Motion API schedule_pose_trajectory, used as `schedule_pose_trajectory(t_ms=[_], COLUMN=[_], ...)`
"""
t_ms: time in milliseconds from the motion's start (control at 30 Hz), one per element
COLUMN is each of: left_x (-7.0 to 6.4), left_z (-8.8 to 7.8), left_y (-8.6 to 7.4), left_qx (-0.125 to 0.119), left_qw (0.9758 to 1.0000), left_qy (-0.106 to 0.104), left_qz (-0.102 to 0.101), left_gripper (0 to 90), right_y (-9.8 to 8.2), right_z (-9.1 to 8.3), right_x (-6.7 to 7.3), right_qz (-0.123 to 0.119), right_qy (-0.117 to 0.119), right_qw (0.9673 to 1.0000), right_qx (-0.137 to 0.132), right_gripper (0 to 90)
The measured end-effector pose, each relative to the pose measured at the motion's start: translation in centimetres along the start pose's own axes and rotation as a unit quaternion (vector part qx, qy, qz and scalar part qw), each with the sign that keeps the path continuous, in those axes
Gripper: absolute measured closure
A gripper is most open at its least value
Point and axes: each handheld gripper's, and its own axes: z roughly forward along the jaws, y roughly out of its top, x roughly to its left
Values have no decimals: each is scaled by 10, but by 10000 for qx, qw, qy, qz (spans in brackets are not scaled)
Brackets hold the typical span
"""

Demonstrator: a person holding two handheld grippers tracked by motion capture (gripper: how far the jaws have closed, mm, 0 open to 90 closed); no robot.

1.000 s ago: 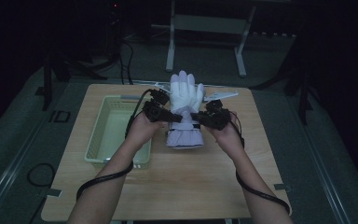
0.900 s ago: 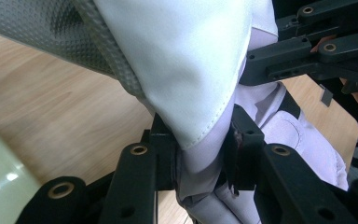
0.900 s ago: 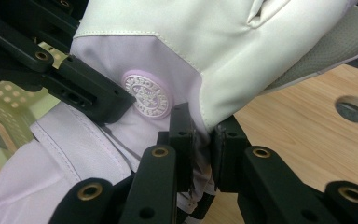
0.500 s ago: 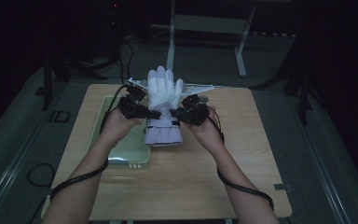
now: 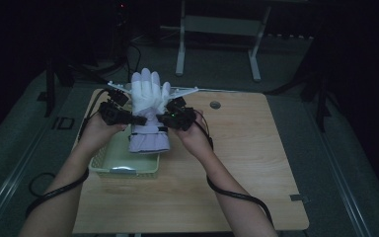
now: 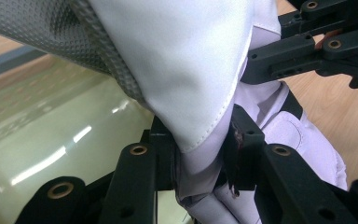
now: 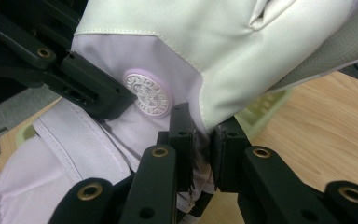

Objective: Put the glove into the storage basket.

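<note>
High view shows a white and pale-lilac glove (image 5: 149, 106) held upright in the air, fingertips up and cuff down, between the two grippers. It hangs over the near-right edge of a pale green basket (image 5: 109, 168) at the left of the wooden surface (image 5: 237, 163), touching neither.

The left gripper (image 5: 139, 120) pinches the glove's left side near the wrist. In the left gripper view its black fingers (image 6: 161, 154) are clamped on a fold of lilac cloth just under the white seam. The right gripper (image 5: 162, 117) takes the opposite side, and in the right gripper view its fingers (image 7: 182, 135) are likewise closed tight on the fabric below the stitched edge.

Judging from the basket underneath, the step looks like carrying the glove across and lowering it in. To do it well:
- keep both pinches level, so the glove does not twist or sag;
- move the hands together, since each hold is only a thin fold near the edge and a pull apart could slip it;
- lower the cuff into the basket first, then let go on both sides.

Near the wrist sits a round lilac badge (image 7: 148, 96) with raised lettering around its rim. The letters are too small to read. A grey textured panel (image 6: 51, 32) carries no writing.
</note>
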Motion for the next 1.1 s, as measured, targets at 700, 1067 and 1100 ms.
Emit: schedule_pose_trajectory(t_ms=[700,1067,1100], left_x=[49,56,56], left_z=[-25,24,27], left_y=[-50,-64,-64], left_qx=[-86,357,411], left_qw=[9993,9982,9981], left_qy=[192,154,156], left_qz=[-315,-458,-433], left_gripper=[686,686,686], right_y=[19,-13,-16], right_z=[59,90,92], right_x=[49,45,46], right_qz=[-196,-1,117], right_qy=[107,-327,-424], right_qw=[9996,9966,9958], right_qx=[168,752,798], right_gripper=[806,807,807])
